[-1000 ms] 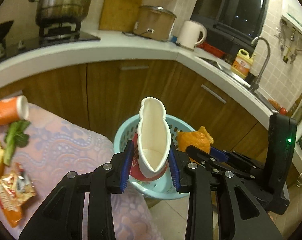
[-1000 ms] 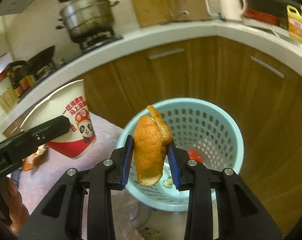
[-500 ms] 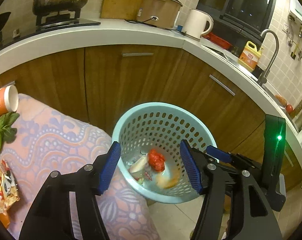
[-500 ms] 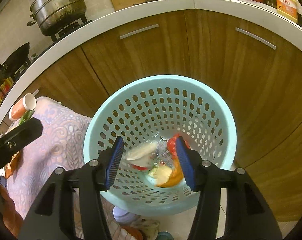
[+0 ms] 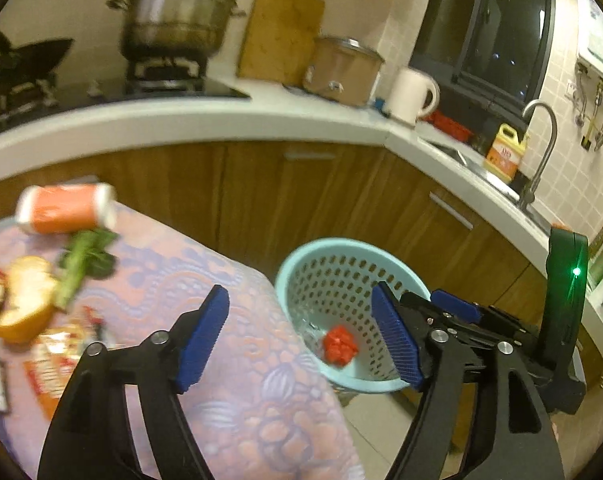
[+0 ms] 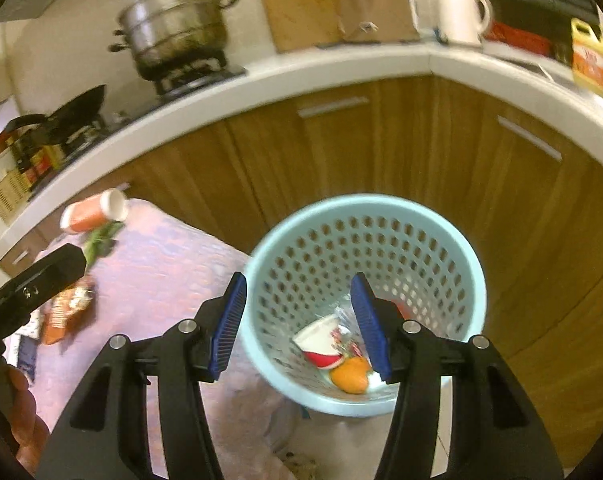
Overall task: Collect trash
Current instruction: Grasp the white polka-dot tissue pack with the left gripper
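Note:
A light blue perforated trash basket (image 5: 333,264) (image 6: 381,220) stands on the floor beside the cloth-covered table (image 5: 237,320). Inside it lie a crushed paper cup (image 6: 319,342), an orange peel (image 6: 351,376) and a red scrap (image 5: 340,346). My left gripper (image 5: 301,344) is open and empty over the table's edge. My right gripper (image 6: 299,330) is open and empty above the basket. On the table lie an orange cup on its side (image 5: 65,210) (image 6: 95,212), a green vegetable (image 5: 83,260), bread (image 5: 25,300) and snack wrappers (image 5: 57,360).
Wooden cabinets (image 5: 301,200) and a white counter (image 5: 221,124) curve behind the basket. A steel pot (image 5: 177,16), cutting board (image 5: 281,28), white kettle (image 5: 413,94) and sink tap (image 5: 541,148) stand on the counter. The right gripper's body (image 5: 557,320) shows in the left wrist view.
Both grippers opened and dropped the paper cup and the orange peel into the basket a second ago. Since then both have pulled back and swung left toward the table.

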The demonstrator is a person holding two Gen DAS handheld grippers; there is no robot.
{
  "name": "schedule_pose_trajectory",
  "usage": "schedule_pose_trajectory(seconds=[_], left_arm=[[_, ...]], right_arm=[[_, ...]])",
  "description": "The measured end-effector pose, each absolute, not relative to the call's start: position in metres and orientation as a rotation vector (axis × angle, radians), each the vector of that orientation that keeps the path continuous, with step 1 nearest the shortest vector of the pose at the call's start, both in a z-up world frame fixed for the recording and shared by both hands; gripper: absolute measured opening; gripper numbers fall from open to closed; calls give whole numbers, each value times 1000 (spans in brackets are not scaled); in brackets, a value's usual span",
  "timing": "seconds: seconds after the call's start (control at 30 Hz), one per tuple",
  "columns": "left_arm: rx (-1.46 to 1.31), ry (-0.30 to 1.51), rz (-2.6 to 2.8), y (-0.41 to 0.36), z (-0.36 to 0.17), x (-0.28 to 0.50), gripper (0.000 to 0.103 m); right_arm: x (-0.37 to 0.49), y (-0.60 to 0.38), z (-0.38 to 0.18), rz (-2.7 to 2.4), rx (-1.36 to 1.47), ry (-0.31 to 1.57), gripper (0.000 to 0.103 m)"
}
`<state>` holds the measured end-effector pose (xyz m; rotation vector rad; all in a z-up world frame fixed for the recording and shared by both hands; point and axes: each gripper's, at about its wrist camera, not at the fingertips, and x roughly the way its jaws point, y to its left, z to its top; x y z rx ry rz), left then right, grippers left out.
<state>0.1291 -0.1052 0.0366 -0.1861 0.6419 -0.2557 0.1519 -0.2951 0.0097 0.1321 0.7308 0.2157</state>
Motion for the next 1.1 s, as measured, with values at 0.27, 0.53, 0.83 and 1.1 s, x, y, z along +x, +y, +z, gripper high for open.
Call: schedule_pose_trajectory(seconds=[0.27, 0.53, 0.83, 1.1], left_arm=[[-220, 560, -140, -29, 71, 69, 76], [-194, 524, 87, 56, 82, 18, 76], [-231, 621, 222, 124, 52, -13, 76], [-193, 740, 234, 126, 12, 19, 76]], right_arm=[[125, -224, 39, 370, 60, 661, 51], [101, -144, 42, 508, -45, 633, 51], [93, -70, 24, 617, -123, 666, 51], [95, -48, -17, 627, -140, 721, 51]])
